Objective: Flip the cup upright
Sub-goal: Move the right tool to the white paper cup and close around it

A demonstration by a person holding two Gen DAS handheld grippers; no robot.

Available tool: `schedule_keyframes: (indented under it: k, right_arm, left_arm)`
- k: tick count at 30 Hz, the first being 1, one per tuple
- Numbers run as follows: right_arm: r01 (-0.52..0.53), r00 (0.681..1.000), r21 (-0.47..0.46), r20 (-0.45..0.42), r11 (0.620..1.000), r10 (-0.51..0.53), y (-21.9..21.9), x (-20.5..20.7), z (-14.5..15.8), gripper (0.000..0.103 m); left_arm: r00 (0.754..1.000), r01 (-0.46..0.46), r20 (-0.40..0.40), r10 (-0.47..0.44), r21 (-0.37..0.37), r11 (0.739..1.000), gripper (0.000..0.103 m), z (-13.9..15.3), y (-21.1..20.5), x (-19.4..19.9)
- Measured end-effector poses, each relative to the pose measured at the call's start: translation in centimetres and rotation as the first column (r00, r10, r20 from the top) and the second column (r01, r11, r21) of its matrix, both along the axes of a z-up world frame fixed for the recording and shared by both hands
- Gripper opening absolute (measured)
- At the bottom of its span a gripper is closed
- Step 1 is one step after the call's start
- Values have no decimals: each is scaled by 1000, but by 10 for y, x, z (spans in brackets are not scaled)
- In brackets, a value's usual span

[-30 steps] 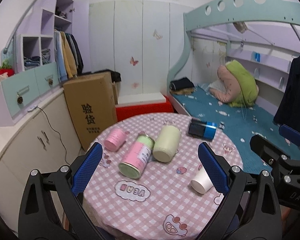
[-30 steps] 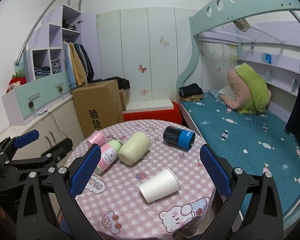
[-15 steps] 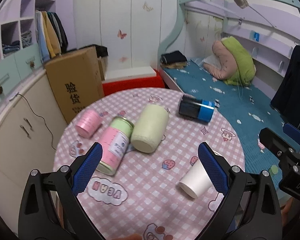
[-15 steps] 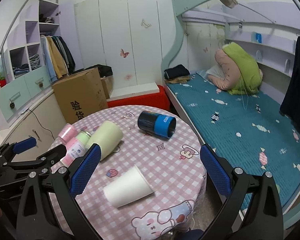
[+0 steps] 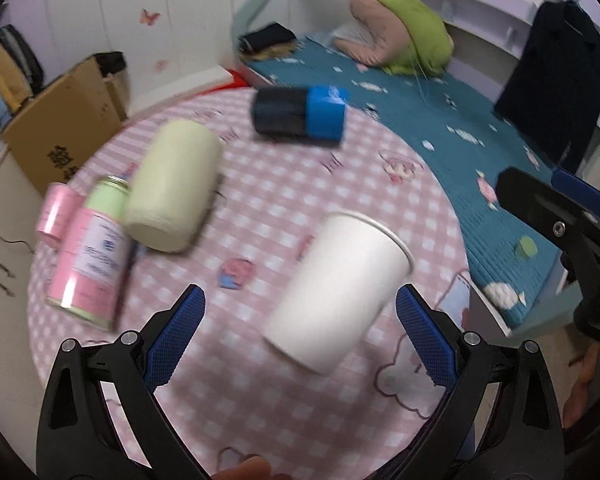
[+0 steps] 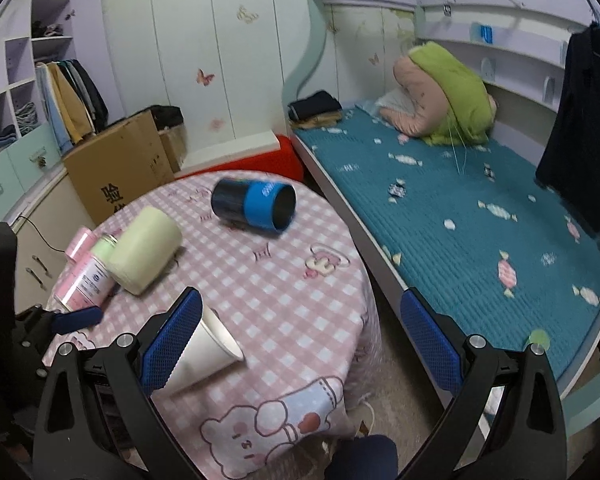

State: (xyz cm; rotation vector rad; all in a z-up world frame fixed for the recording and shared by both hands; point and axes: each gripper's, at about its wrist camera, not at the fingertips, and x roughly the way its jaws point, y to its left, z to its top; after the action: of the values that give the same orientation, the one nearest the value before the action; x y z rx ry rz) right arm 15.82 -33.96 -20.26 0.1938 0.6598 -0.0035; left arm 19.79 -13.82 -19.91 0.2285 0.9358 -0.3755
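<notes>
Left wrist view: the left gripper is wide apart, and the white cup lies on its side between its fingers on the pink table.

Right wrist view: the right gripper is wide apart too, holding nothing. The cup lies by its left finger.

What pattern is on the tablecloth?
Pink and white checks with cartoon prints, clearest in the right wrist view.

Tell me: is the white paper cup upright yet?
No. The white paper cup lies on its side on the checked tablecloth, between the open left gripper fingers.
</notes>
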Motion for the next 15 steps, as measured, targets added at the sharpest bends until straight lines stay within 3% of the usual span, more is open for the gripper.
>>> schedule_keyframes:
  k: [7,15]
  right_arm:
    - [-2,998,26,-58,1000,4,-1,7,-23,96]
    - [-8,996,48,-87,999,12,-2,12,-34,96]
  left_arm:
    - [998,-35,-48,36,32,999,97,-27,-7,10]
    - [994,-75,-83,75,9,997,92,-42,-6,18]
